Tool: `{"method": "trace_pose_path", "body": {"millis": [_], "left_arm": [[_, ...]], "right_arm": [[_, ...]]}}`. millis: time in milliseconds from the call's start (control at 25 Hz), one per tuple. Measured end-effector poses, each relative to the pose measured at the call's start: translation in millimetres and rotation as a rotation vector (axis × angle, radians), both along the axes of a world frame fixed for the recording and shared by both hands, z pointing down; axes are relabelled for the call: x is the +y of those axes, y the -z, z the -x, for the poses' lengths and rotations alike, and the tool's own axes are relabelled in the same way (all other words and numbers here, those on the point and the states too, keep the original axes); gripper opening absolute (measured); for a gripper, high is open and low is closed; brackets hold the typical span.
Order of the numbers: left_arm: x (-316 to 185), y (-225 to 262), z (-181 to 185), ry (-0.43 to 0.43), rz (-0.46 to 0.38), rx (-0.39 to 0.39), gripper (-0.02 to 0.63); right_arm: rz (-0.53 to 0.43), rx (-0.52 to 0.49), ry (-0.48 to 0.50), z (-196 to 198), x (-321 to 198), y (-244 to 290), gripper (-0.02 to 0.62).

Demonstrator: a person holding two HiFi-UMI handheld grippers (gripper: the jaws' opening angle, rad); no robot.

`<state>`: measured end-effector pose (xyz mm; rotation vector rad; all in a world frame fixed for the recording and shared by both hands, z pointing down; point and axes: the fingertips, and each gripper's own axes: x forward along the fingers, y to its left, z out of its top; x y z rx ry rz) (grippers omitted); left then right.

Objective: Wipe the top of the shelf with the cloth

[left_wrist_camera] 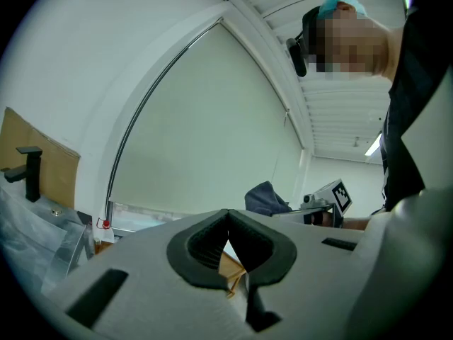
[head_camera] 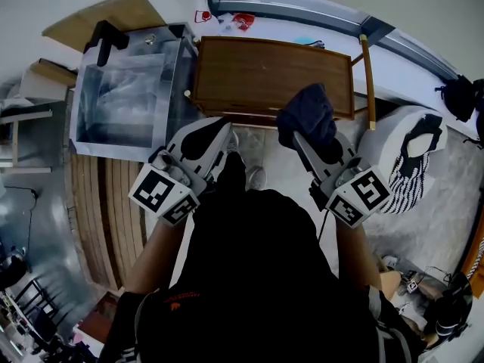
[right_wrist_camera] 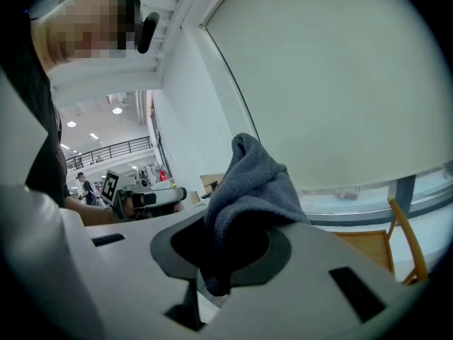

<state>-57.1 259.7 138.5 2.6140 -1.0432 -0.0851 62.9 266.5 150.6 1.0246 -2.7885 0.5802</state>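
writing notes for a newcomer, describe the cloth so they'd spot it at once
Find the brown wooden shelf in the middle of the head view. At its near edge, towards the right, the right gripper is shut on the cloth. It is a dark blue-grey crumpled bundle; the left gripper beside it is shut and empty.

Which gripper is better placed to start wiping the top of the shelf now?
Right. The right gripper is shut on the cloth, by the near edge of the shelf top. The left gripper is shut on nothing.
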Motion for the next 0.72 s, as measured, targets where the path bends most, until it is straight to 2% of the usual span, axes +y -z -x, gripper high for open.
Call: {"method": "trace_pose_path", "body": {"millis": [720], "left_arm": [[-109,-22,47,-0.004,0.026,0.015,0.018]], "right_arm": [[0.017,0.053,-0.012,41,-113,-23,0.052]]}}
